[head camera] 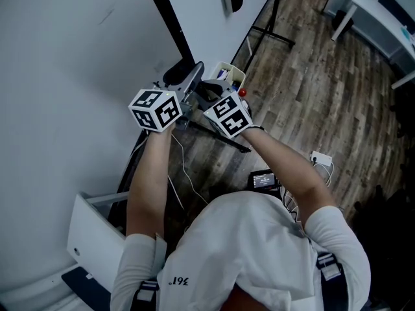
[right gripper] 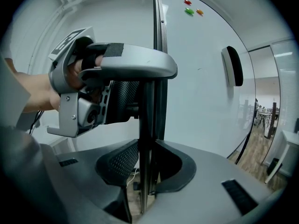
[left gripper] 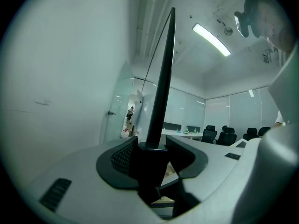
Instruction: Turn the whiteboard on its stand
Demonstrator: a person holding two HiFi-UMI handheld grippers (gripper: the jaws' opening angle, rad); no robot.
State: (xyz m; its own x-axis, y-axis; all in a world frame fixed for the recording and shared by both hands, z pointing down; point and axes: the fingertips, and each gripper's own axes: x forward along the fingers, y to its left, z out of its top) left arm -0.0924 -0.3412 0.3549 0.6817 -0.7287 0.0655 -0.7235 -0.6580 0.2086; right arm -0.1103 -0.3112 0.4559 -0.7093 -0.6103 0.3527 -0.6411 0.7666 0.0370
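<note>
So the whiteboard [head camera: 201,18] is seen nearly edge-on from above, set up on its stand [head camera: 275,28] over the wood floor [head camera: 324,96]. Its black frame edge [head camera: 170,15] runs from the two tools away to the far side. Both tools are placed on that same edge, close together, the left one just to the left of the right one.

The left gripper [left gripper: 152,155] is held level and is clamped on the frame. The gap between its jaws is filled by the dark bar, with a pad snug against each side.

The right gripper [right gripper: 147,160] is angled a bit downward and is set on the bar just nearer. Its jaws are spread pretty wide, but the frame takes up the whole gap and both pads look pressed against it, so it's gripped too. In the right gripper view the left gripper is seen just beyond, on the bar.

On the board's right face a black eraser [right gripper: 232,66] is stuck, and red, green and orange magnets [right gripper: 189,10] are dotted further up.
</note>
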